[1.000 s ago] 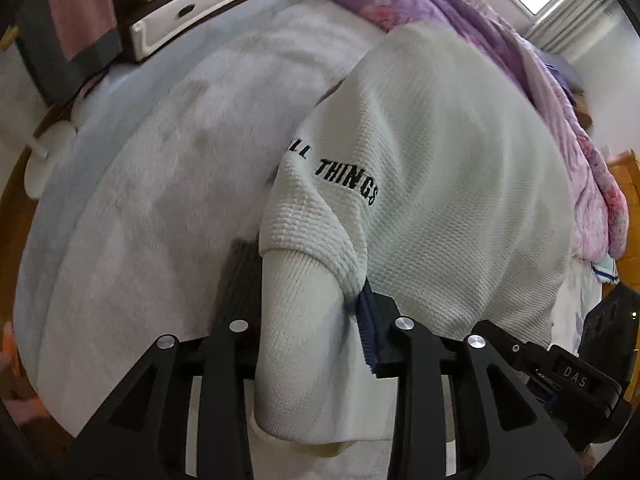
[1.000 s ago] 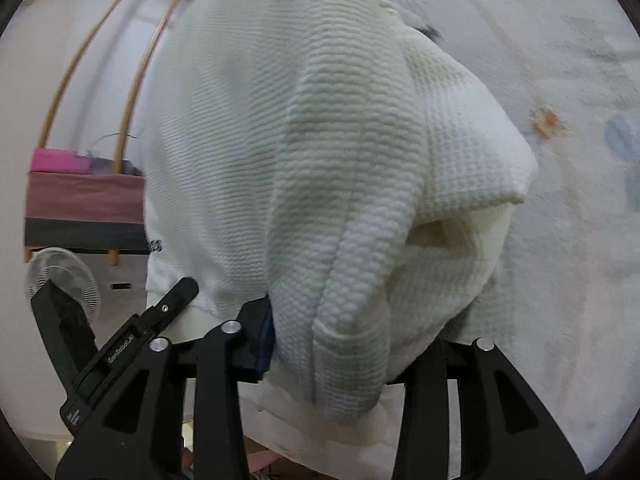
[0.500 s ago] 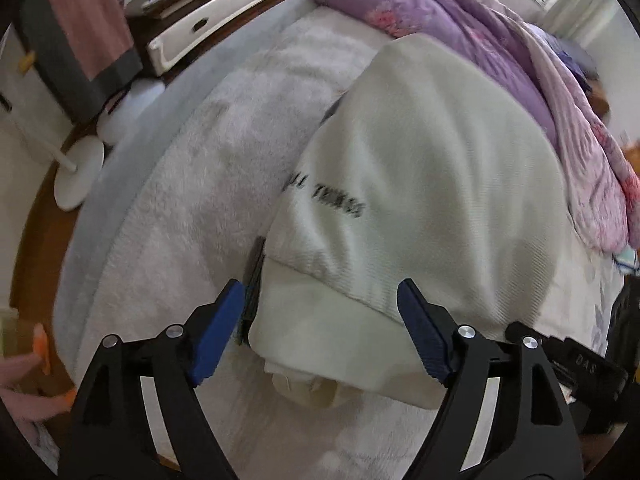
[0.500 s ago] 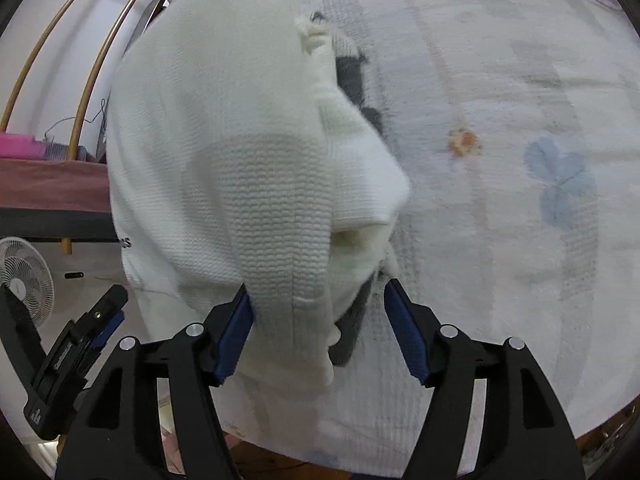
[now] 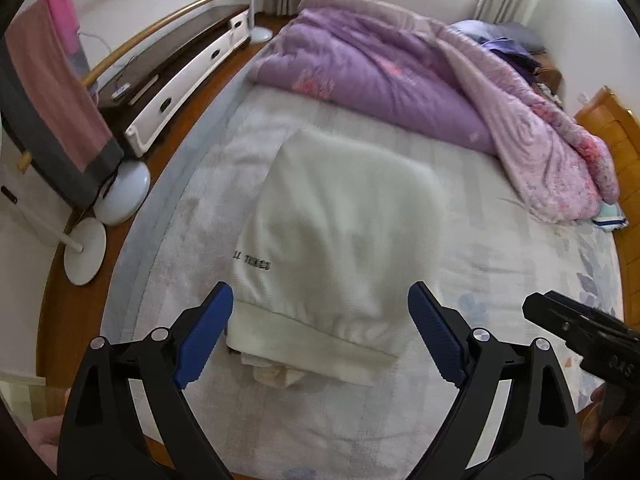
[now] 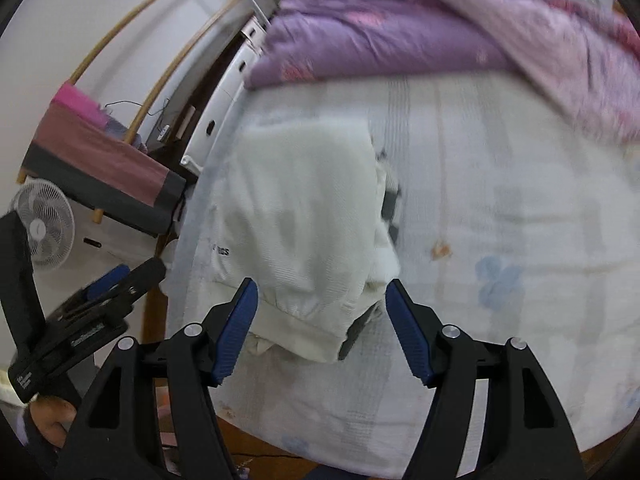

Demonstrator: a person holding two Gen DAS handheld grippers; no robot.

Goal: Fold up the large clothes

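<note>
Sweater (image 5: 340,232), cream-white and waffle-knit with a line of small dark lettering near its left side, lies folded into a thick rectangle on the bed (image 5: 500,280), in the middle of the pale floral sheet. It looks soft, limp and fairly bulky, likely light enough to lift but prone to sagging and unfolding, so the ribbed hem at the near edge, where the layers stack, seems the best place to pinch it. Left tongs (image 5: 320,334) hover above that hem, jaws wide and just opened further, nothing between them. Right tongs (image 6: 322,330) hover likewise, jaws moderately wide and just opened, empty. A purple quilt (image 5: 400,72) is heaped at the far side, near the sweater's far edge. Open sheet lies to the right; the bed's left edge runs close beside the sweater.
</note>
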